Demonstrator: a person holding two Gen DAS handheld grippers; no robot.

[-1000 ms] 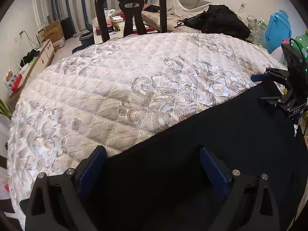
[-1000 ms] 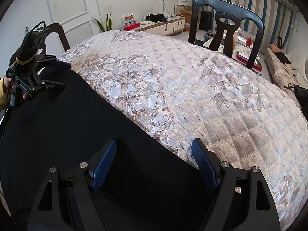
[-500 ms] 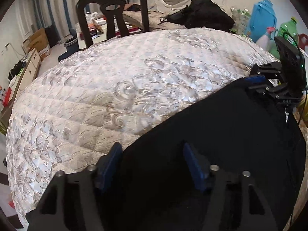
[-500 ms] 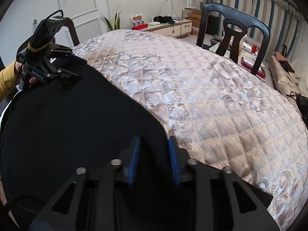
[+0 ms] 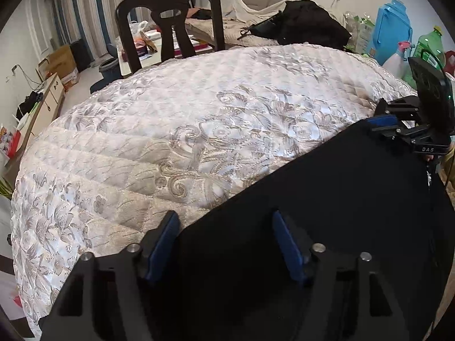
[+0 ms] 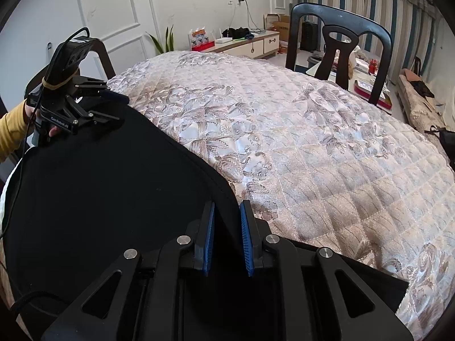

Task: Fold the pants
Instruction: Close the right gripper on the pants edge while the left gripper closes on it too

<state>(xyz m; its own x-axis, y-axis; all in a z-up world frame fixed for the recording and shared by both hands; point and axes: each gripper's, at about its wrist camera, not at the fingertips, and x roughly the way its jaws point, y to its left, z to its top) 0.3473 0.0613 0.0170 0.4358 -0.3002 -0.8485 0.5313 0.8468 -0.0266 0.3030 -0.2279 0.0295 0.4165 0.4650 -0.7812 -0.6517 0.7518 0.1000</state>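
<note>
Black pants (image 5: 327,199) lie flat on the near part of a quilted, floral-covered round table (image 5: 199,119); they also show in the right wrist view (image 6: 99,184). My left gripper (image 5: 224,236) straddles the pants' far edge near one corner, jaws partly open with a wide gap. My right gripper (image 6: 226,236) has its blue pads nearly together around the pants' edge at the other corner. Each gripper shows in the other's view: the right one (image 5: 389,125), the left one (image 6: 113,105).
A dark wooden chair (image 5: 170,22) stands at the table's far side, also in the right wrist view (image 6: 338,45). A sofa with a black bag (image 5: 310,22), a blue container (image 5: 392,28) and green bottles stand behind. A low white cabinet (image 6: 244,45) stands along the wall.
Both grippers have narrowed from wide open. The right one has closed almost fully on the pants' edge. The left one has closed part way and stays there.
</note>
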